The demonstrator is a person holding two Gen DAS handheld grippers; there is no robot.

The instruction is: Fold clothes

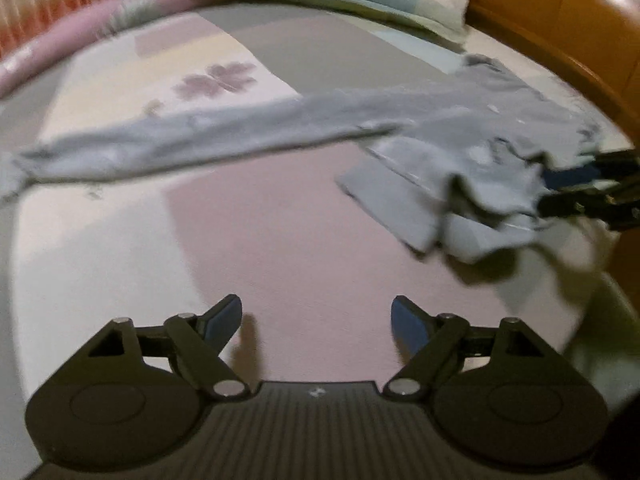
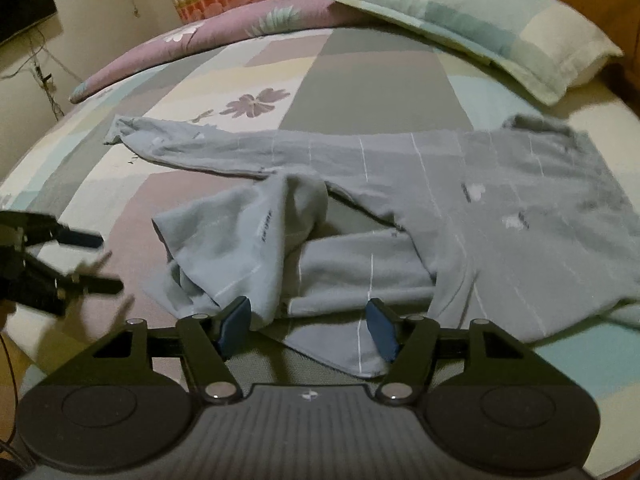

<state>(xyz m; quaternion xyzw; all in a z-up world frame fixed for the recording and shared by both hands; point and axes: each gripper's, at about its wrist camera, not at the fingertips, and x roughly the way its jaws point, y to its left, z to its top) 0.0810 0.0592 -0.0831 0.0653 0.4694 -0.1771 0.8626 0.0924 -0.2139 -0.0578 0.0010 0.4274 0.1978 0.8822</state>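
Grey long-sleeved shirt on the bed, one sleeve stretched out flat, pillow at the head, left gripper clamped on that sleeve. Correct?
Not quite. The left gripper is open over bare bedsheet, holding nothing, as the left wrist view shows. The rest stands: the grey long-sleeved shirt lies on the bed, one sleeve stretched flat, the pillow at the head.

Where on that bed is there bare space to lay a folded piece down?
Bare sheet lies in front of the left tool, below the shirt's outstretched sleeve, and between that sleeve and the pillow. It is crowded around the right tool, where the shirt bunches.
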